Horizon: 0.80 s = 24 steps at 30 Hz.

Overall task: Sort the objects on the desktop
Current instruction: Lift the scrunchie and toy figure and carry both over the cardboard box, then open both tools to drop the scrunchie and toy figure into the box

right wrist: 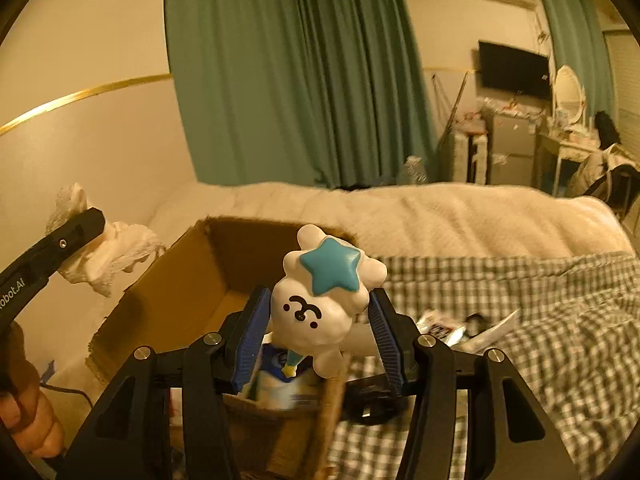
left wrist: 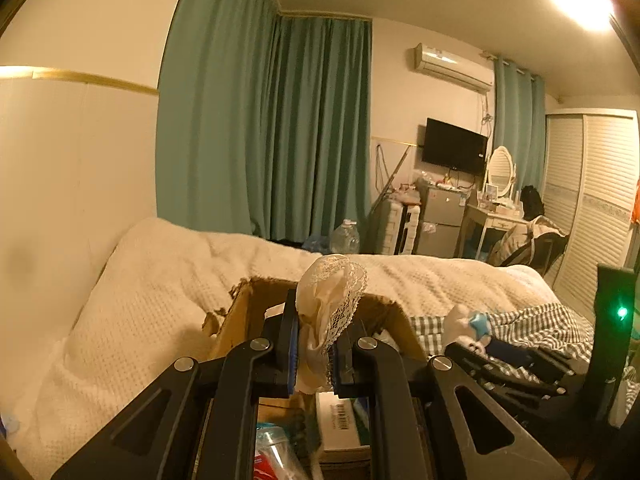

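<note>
My left gripper point(left wrist: 316, 340) is shut on a cream lace cloth point(left wrist: 334, 304), which bunches up above the pads and hangs below them. It hovers over an open cardboard box point(left wrist: 248, 300) on the bed. In the right wrist view the same cloth point(right wrist: 108, 252) shows at the far left in the left gripper's black finger point(right wrist: 68, 236). My right gripper point(right wrist: 316, 320) is shut on a white cloud-shaped figurine with a blue star point(right wrist: 324, 292), held over the cardboard box point(right wrist: 180, 276). The figurine point(left wrist: 470, 322) also shows small at the right of the left wrist view.
The box holds a white carton point(left wrist: 344, 424) and packets point(left wrist: 276, 452). A cream blanket point(left wrist: 140, 300) covers the bed, with a checked quilt point(right wrist: 540, 320) and loose papers point(right wrist: 460, 326) at the right. A person's hand point(right wrist: 24, 408) grips the left handle. Green curtains hang behind.
</note>
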Each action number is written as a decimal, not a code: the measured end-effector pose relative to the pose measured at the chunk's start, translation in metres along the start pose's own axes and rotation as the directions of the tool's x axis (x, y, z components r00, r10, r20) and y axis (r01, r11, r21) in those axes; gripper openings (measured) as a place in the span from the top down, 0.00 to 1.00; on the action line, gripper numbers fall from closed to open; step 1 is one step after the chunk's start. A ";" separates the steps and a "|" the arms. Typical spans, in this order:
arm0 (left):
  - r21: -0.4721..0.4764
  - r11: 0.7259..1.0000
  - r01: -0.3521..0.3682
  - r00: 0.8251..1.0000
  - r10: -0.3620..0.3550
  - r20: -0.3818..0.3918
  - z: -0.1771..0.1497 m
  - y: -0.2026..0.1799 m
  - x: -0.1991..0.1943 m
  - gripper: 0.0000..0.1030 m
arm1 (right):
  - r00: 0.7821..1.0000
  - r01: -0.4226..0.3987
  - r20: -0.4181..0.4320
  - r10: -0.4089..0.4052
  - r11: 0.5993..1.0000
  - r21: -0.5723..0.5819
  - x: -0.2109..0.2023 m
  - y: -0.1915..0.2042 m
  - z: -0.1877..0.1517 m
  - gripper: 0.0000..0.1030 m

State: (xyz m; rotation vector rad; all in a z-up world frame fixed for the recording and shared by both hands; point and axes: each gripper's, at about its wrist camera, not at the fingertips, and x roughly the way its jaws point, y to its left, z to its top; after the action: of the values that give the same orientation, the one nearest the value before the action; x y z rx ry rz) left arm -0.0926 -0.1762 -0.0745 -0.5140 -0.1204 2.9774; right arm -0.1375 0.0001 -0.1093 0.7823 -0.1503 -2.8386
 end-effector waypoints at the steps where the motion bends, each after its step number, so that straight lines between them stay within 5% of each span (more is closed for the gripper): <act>1: -0.003 1.000 0.003 1.000 -0.003 -0.004 -0.001 0.002 0.002 0.89 | 1.000 -0.005 -0.009 0.005 1.000 0.000 0.004 0.002 -0.001 0.51; 19: -0.008 1.000 0.001 0.989 -0.002 -0.146 -0.033 0.020 0.048 0.89 | 0.988 -0.026 -0.152 0.015 0.997 -0.072 0.062 0.043 -0.023 0.51; 22: 0.001 1.000 -0.010 0.988 0.011 -0.154 -0.034 0.019 0.050 0.85 | 0.989 -0.015 -0.150 0.004 0.997 -0.074 0.062 0.044 -0.023 0.51; 24: 0.006 1.000 -0.026 0.988 0.027 -0.154 -0.033 0.018 0.050 0.75 | 0.990 0.012 -0.137 -0.023 0.997 -0.076 0.059 0.044 -0.021 0.41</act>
State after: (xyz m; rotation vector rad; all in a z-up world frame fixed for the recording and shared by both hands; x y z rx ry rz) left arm -0.1301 -0.1861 -0.1234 -0.7489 -0.0940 2.9486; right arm -0.1692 -0.0568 -0.1503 0.9639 -0.0163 -2.7759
